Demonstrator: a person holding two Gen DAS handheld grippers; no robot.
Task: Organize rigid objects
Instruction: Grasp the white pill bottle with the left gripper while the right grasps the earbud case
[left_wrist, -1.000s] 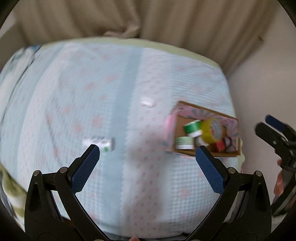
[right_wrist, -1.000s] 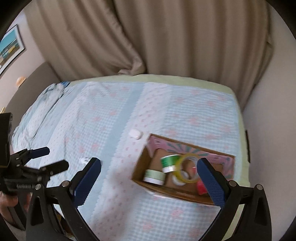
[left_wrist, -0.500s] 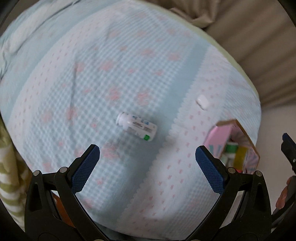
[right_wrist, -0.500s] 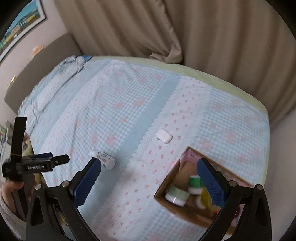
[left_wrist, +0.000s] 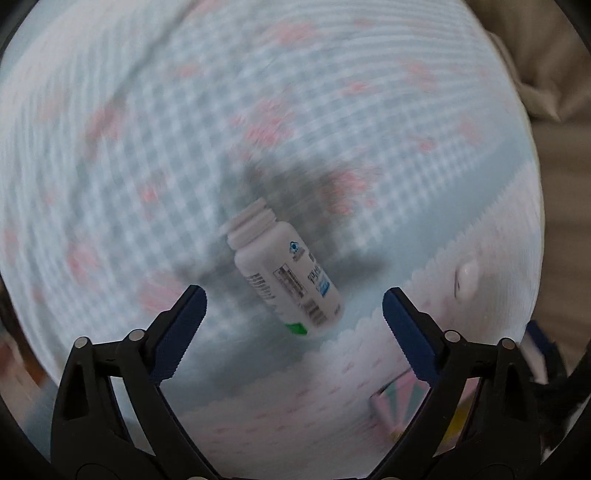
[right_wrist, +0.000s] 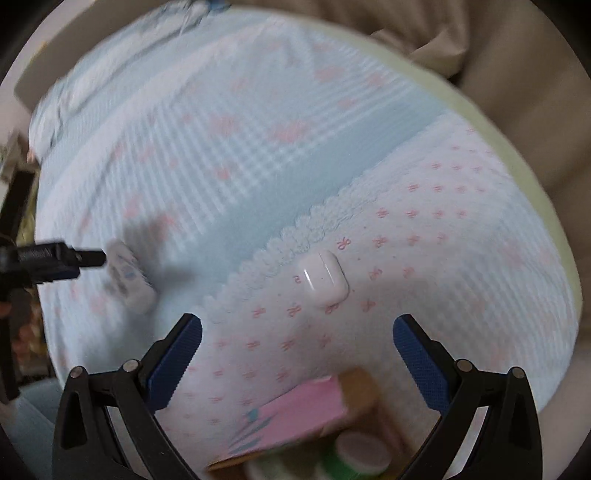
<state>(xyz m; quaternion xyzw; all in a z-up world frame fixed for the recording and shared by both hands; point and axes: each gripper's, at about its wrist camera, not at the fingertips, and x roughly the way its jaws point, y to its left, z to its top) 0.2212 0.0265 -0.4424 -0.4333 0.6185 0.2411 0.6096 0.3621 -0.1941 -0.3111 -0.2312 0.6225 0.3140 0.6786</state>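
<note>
A white pill bottle (left_wrist: 284, 273) with a printed label lies on its side on the blue checked bedspread, just ahead of my open left gripper (left_wrist: 293, 317), between the lines of its fingers. It also shows blurred in the right wrist view (right_wrist: 129, 280), with the left gripper (right_wrist: 70, 260) at it. A white earbud case (right_wrist: 323, 277) lies on the white pink-dotted part of the spread, just ahead of my open right gripper (right_wrist: 297, 347). The case also shows in the left wrist view (left_wrist: 466, 277). Both grippers are empty.
A cardboard box with a pink flap (right_wrist: 295, 413) sits at the near edge of the bed, holding tape rolls (right_wrist: 362, 454). Its corner shows in the left wrist view (left_wrist: 399, 406). Beige curtains (right_wrist: 517, 74) hang behind the bed.
Both grippers have dropped toward the bed. The left one has closed in on the pill bottle, the right one on the earbud case. Both stay open.
</note>
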